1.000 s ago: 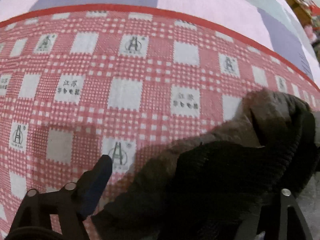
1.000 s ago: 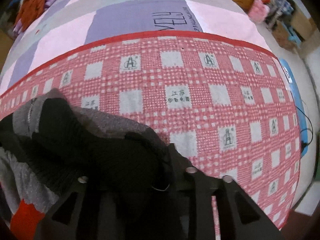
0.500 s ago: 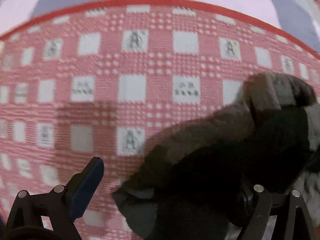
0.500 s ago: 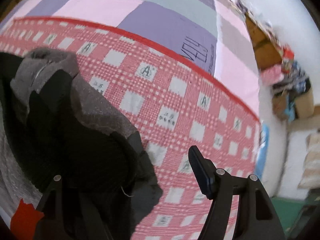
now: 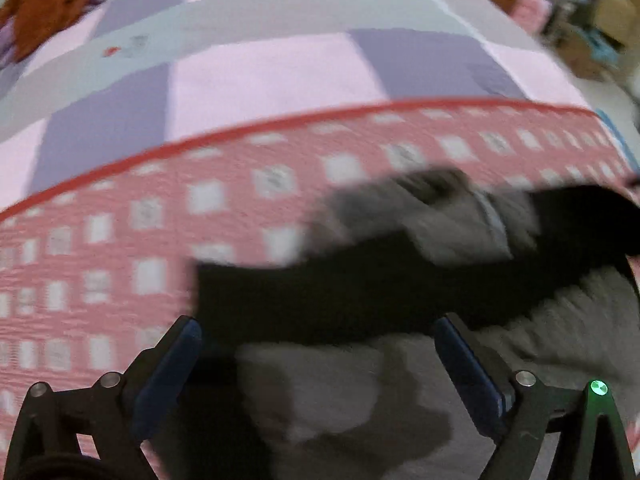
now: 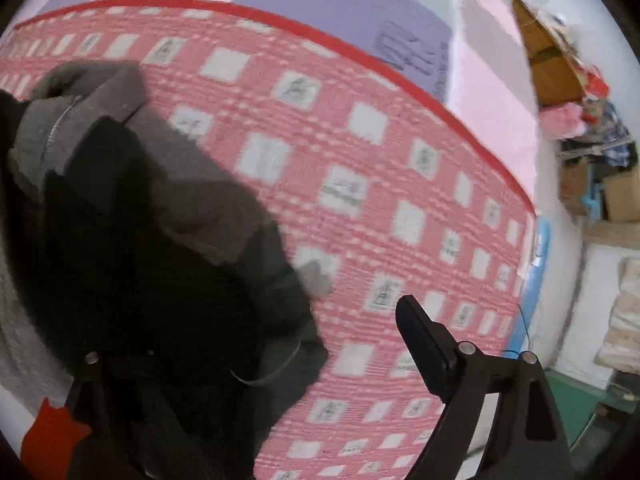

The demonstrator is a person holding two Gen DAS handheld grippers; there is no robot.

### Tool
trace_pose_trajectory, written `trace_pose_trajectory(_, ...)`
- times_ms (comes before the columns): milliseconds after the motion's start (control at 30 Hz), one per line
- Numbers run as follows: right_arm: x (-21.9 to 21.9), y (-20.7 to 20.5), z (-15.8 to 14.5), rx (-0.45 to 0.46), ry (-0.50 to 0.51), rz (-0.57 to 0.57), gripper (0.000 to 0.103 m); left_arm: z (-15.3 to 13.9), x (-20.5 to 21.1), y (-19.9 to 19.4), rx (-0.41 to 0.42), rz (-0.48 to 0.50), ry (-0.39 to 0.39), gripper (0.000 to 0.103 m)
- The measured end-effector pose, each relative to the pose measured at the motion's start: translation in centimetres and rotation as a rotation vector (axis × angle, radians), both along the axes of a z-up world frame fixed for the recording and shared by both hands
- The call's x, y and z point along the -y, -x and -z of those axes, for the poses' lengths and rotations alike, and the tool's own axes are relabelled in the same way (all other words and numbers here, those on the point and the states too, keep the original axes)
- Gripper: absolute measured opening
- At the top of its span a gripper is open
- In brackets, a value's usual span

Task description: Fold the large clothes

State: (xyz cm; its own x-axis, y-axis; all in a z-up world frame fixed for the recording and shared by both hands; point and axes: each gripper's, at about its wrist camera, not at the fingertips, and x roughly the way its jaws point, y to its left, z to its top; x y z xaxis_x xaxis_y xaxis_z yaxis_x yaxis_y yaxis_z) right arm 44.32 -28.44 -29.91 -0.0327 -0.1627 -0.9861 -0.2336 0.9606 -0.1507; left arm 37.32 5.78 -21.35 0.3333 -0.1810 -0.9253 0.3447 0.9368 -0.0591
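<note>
A grey and black zip jacket (image 5: 420, 248) lies bunched on a red and white checked blanket (image 5: 120, 240). My left gripper (image 5: 316, 352) is open, its blue-padded fingers (image 5: 168, 368) wide apart just above the jacket's grey fabric and black band. In the right wrist view the jacket (image 6: 152, 216) fills the left side, with a red patch (image 6: 48, 440) at the bottom left. My right gripper (image 6: 248, 360) is open; its right finger (image 6: 420, 340) is over the blanket (image 6: 400, 160) and its left finger is hidden behind dark fabric.
The blanket lies on a bed with a pink, purple and grey patchwork cover (image 5: 260, 72). An orange garment (image 5: 44, 4) lies at the far left of the bed. Boxes and clutter (image 6: 592, 152) stand beside the bed on the right.
Both grippers have opened and let go of the jacket. The left gripper has pulled back and tilted up, so the jacket lies spread ahead of it. The right gripper has swung to the right.
</note>
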Motion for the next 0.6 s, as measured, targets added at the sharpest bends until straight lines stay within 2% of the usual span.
trace_pose_trajectory(33, 0.5, -0.3, -0.4, 0.010, -0.097, 0.065, 0.089, 0.6, 0.7, 0.8, -0.003, 0.010, 0.011, 0.097)
trace_pose_trajectory(100, 4.2, -1.0, -1.4, 0.082, -0.512, 0.408, 0.089, 2.3, 2.5, 2.7, -0.018, 0.034, 0.021, 0.097)
trace_pose_trajectory(133, 5.3, -1.0, -1.1, 0.090, -0.610, 0.510, 0.089, 2.4, 3.5, 3.2, -0.011, 0.032, 0.012, 0.097)
trace_pose_trajectory(167, 6.5, -0.9, -0.9, 0.097, -0.666, 0.624, 0.089, 2.7, 4.3, 3.8, 0.007, 0.030, -0.001, 0.097)
trace_pose_trajectory(200, 6.8, -0.9, -1.4, 0.122, -0.627, 0.622, 0.089, 2.9, 5.0, 4.4, 0.022, 0.029, 0.001, 0.097)
trace_pose_trajectory(267, 6.1, -0.3, -3.8, 0.257, -0.484, 0.491, 0.089, 2.4, 5.5, 5.3, 0.053, 0.016, 0.044, 0.097)
trace_pose_trajectory(333, 4.3, 2.3, -7.2, 0.447, -0.341, 0.302, 0.089, 1.8, 5.2, 6.1, 0.088, -0.008, 0.080, 0.097)
trace_pose_trajectory(400, 2.1, 6.0, -8.4, 0.530, -0.284, 0.146, 0.089, 0.9, 4.5, 7.7, 0.135, -0.061, 0.101, 0.097)
trace_pose_trajectory(433, 0.4, 8.8, -8.3, 0.541, -0.270, 0.075, 0.089, 0.6, 4.2, 8.7, 0.147, -0.073, 0.114, 0.097)
trace_pose_trajectory(500, -2.3, 13.6, -6.3, 0.488, -0.284, -0.012, 0.089, 0.5, 3.7, 11.4, 0.169, -0.100, 0.133, 0.098)
trace_pose_trajectory(600, -4.6, 18.0, -2.5, 0.424, -0.264, -0.032, 0.089, 2.0, 3.8, 14.3, 0.184, -0.113, 0.144, 0.102)
